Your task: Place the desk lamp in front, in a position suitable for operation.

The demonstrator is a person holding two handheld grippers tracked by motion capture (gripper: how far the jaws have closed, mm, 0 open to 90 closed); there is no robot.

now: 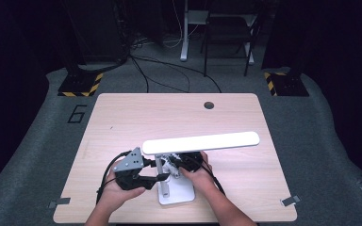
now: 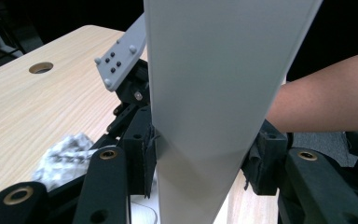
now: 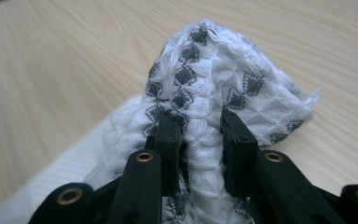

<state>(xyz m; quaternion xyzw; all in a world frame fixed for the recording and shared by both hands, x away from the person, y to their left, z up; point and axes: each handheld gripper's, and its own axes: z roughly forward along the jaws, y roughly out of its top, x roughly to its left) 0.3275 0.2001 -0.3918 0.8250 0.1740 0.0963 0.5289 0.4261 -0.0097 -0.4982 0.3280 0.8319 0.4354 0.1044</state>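
White and grey waffle-weave cloth (image 3: 205,93), patterned with dark diamonds, is bunched between the two black jaws of the right gripper (image 3: 199,140); in the right gripper view the jaws are drawn in close and pinch a fold of it, and the rest of the cloth billows up past their tips above the pale wood table (image 3: 51,70). A white ribbed surface lies under the cloth at lower left in that view.

In the left gripper view, the left gripper (image 2: 200,161) has its jaws set on either side of a broad, flat, pale grey lamp stem (image 2: 209,93), with both pads against its edges, so the stem is clamped at a half-spread opening. The cloth (image 2: 65,156) shows beyond the left jaw, crumpled on the table, with the right gripper's grey plate above it. A bare forearm crosses the right side of that view.

From the high view, both hands come in from the near edge of the table (image 1: 122,117). The left gripper (image 1: 155,178) and the right gripper (image 1: 176,165) meet at the lamp's upright, just above its white base (image 1: 179,195), which stands near the front edge. The cloth (image 1: 173,162) sits at the upright, between the two tools. The lamp's lit white bar (image 1: 200,141) runs level above the hands. Farther back, a round cable hole (image 1: 209,105) marks the table's far edge.
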